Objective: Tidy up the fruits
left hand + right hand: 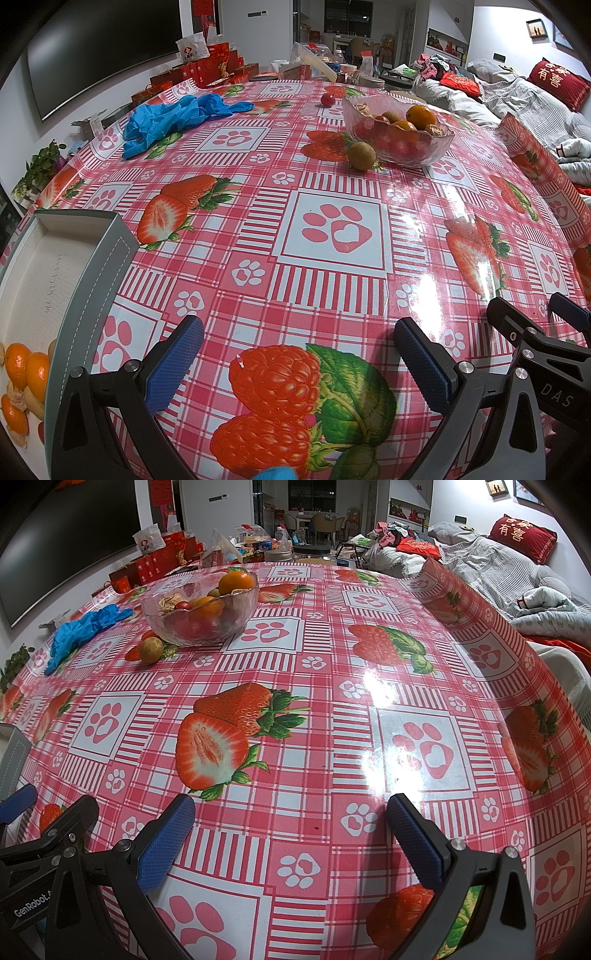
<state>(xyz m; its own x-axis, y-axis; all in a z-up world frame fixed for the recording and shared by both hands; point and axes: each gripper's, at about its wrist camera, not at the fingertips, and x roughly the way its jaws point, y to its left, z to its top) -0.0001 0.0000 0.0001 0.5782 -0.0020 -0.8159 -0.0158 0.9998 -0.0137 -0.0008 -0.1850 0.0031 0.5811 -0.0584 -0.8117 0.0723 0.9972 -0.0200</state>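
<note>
The table (332, 229) carried a grey box (92, 266) holding oranges, a glass bowl (399, 133) of fruit, and a loose brown fruit (362, 156) touching the bowl. Left tongs (299, 363) and right tongs (291, 838) stood wide apart, empty. The round fruit risked rolling if nudged off-centre.
</note>
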